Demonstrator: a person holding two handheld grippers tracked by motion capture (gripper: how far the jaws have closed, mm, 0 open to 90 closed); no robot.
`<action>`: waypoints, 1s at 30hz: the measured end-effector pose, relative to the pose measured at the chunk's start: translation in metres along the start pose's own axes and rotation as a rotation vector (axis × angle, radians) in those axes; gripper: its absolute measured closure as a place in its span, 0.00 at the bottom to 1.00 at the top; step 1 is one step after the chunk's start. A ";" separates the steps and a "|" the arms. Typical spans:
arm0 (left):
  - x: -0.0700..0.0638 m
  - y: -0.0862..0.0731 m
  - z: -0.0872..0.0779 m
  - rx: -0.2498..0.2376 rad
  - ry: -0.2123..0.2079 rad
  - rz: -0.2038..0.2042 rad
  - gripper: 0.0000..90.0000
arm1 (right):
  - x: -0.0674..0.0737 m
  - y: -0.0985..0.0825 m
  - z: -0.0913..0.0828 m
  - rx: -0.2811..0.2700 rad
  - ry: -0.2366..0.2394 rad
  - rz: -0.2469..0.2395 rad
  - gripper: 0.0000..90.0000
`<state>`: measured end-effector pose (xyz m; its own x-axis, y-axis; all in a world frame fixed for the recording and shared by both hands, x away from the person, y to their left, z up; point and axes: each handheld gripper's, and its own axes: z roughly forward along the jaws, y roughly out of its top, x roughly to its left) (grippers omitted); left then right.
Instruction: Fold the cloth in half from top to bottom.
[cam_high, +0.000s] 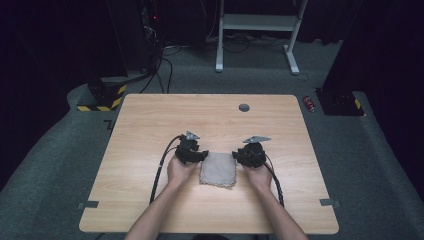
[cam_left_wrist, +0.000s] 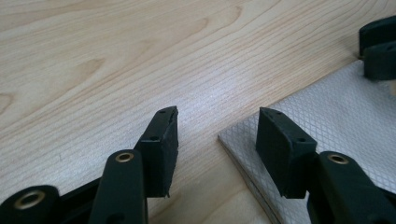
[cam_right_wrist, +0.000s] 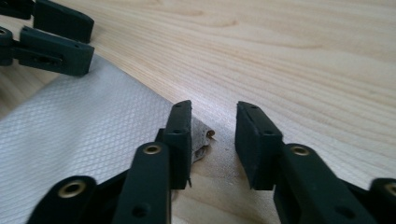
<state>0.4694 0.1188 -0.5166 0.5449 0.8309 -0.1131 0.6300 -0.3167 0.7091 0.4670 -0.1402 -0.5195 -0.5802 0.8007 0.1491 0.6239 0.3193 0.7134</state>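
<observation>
A grey folded cloth (cam_high: 218, 169) with a diamond weave lies flat near the middle of the wooden table (cam_high: 210, 120). My left gripper (cam_high: 201, 156) is at the cloth's far left corner. In the left gripper view the left gripper (cam_left_wrist: 217, 114) is open, one jaw over bare wood and the other over the cloth (cam_left_wrist: 336, 112) corner. My right gripper (cam_high: 237, 156) is at the far right corner. In the right gripper view the right gripper (cam_right_wrist: 215, 106) is open, and the curled corner of the cloth (cam_right_wrist: 93, 126) lies between the jaws. Nothing is gripped.
A round grommet (cam_high: 244, 107) sits near the table's far edge. On the carpet beyond lie a red can (cam_high: 309, 103), a yellow-and-black striped base (cam_high: 102, 100), cables, and a white desk frame (cam_high: 257, 30). Tape tabs (cam_high: 88, 204) mark the near corners.
</observation>
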 end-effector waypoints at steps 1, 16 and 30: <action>-0.001 0.000 0.000 0.004 -0.001 0.012 0.57 | 0.000 0.000 0.001 -0.007 0.003 -0.001 0.76; 0.008 0.001 0.002 -0.023 0.022 -0.006 0.88 | 0.012 0.031 0.014 0.060 -0.044 -0.130 0.97; -0.026 -0.041 -0.045 -0.013 -0.008 0.087 0.53 | 0.041 -0.022 -0.026 0.001 0.038 -0.184 0.70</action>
<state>0.4045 0.1304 -0.5109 0.6015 0.7969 -0.0565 0.5733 -0.3813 0.7252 0.4158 -0.1270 -0.5112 -0.7041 0.7089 0.0421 0.5059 0.4591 0.7303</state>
